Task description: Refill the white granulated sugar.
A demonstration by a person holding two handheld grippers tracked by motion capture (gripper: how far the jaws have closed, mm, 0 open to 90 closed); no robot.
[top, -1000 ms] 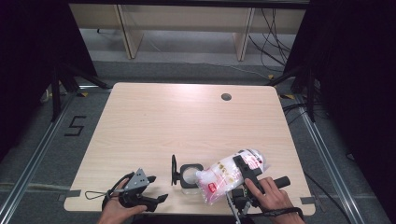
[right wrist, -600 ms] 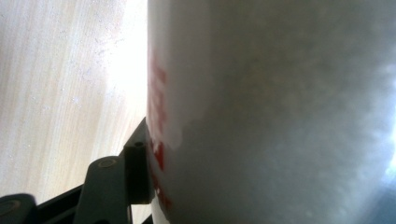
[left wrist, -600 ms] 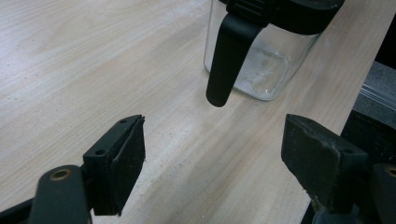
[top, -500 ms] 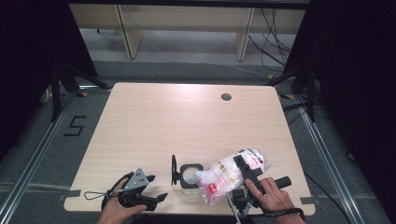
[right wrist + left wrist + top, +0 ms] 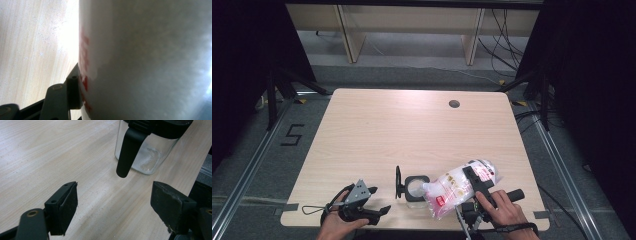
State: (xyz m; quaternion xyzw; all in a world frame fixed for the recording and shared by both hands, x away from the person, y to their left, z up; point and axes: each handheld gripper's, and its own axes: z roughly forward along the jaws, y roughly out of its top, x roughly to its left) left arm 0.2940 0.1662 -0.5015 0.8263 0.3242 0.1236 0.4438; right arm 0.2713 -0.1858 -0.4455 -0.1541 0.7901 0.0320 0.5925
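Pale wood-grain laminate forms the tabletop (image 5: 412,135), which carries a round cable hole (image 5: 454,104) toward 1 o'clock from its centre.

A clear glass jar (image 5: 416,189) stands upright near the front edge, at about 6 o'clock from the tabletop centre. Its black hinged lid (image 5: 398,182) stands open on edge at the jar's 9 o'clock side. In the left gripper view the jar (image 5: 147,152) appears at 1 o'clock, with a black latch arm (image 5: 128,150) hanging down in front of the glass and a thin layer of white grains on the bottom.

A plastic bag (image 5: 459,186) of white grains with red print lies tilted at 3 o'clock of the jar, its lower end at the jar's rim. Whether the bag touches the rim cannot be told.

The right gripper (image 5: 474,181) is clamped across the bag, one black jaw lying over the top of the bag. In the right gripper view the bag (image 5: 150,60) presses against the visible left jaw. The right hand (image 5: 502,212) holds the gripper handle at the front edge.

The left gripper (image 5: 377,212) rests at 8 o'clock of the jar, near it but apart. Its jaws are spread wide with bare tabletop between them. The left hand (image 5: 337,225) grips its body.
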